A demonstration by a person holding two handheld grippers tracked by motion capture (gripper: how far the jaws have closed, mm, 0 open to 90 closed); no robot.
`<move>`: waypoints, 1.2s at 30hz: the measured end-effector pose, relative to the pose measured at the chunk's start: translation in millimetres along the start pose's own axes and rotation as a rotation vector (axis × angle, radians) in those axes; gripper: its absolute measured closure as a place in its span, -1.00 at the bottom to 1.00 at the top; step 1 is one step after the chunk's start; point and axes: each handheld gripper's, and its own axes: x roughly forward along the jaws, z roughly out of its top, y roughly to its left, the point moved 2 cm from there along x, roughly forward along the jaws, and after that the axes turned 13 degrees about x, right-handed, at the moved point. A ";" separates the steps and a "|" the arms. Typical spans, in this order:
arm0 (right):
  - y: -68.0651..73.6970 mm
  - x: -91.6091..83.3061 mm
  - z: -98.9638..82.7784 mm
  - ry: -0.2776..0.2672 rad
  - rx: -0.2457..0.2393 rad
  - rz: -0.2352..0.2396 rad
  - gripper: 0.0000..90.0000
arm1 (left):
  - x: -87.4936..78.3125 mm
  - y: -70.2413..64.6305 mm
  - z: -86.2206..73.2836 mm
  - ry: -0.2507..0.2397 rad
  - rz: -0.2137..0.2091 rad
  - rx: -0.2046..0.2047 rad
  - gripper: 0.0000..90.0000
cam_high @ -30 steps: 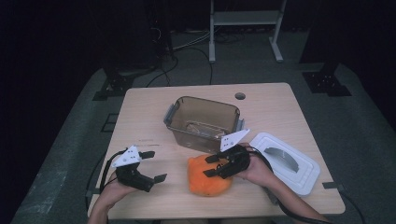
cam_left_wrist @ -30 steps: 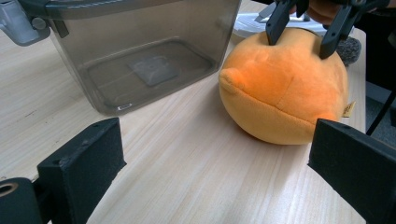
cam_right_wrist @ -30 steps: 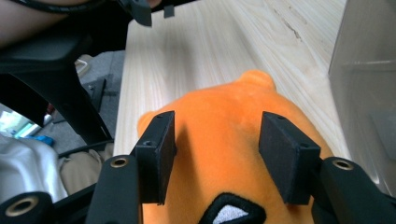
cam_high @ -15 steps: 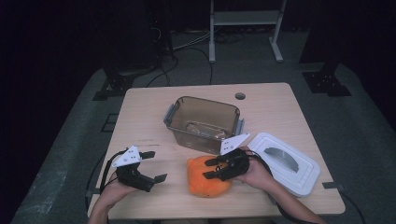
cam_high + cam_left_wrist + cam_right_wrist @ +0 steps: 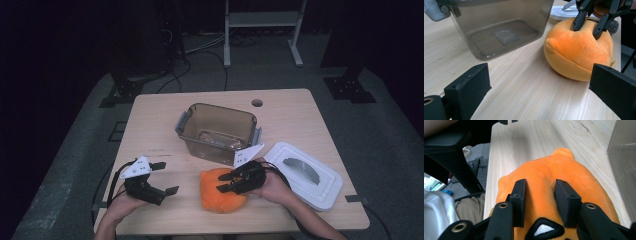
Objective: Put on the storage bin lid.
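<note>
My right gripper (image 5: 227, 183), jaws just closing, pinches the orange plush (image 5: 220, 195) directly beneath; my left gripper (image 5: 165, 176) waits open, farther off.

A round orange plush toy (image 5: 223, 191) (black-and-white patch on top) lies on the table's near edge.

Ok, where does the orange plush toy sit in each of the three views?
High view: orange plush toy at the table's near edge, under the right hand-held gripper.
Left gripper view: right of centre.
Right gripper view: centre, pinched between the jaws.
Shared landmark: the brown bin.
</note>
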 end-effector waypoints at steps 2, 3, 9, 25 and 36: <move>1.0 0.5 0.4 0.008 0.001 0.004 0.42 | -0.5 0.2 -0.1 -0.002 0.000 -0.001 -0.94; 1.0 0.5 0.4 0.008 0.001 0.004 0.42 | -0.5 0.2 -0.1 -0.002 0.000 -0.001 -0.94; 3.5 0.6 2.9 0.018 0.010 -0.007 0.48 | -1.3 0.7 -0.6 0.001 0.003 -0.001 -0.94; 6.7 -4.4 12.6 0.027 0.075 -0.003 0.66 | -3.1 2.1 -1.6 0.005 0.015 -0.002 -0.94; 7.9 -9.3 19.0 0.026 0.099 0.010 0.70 | -5.9 4.3 -2.7 0.001 0.024 -0.008 -0.94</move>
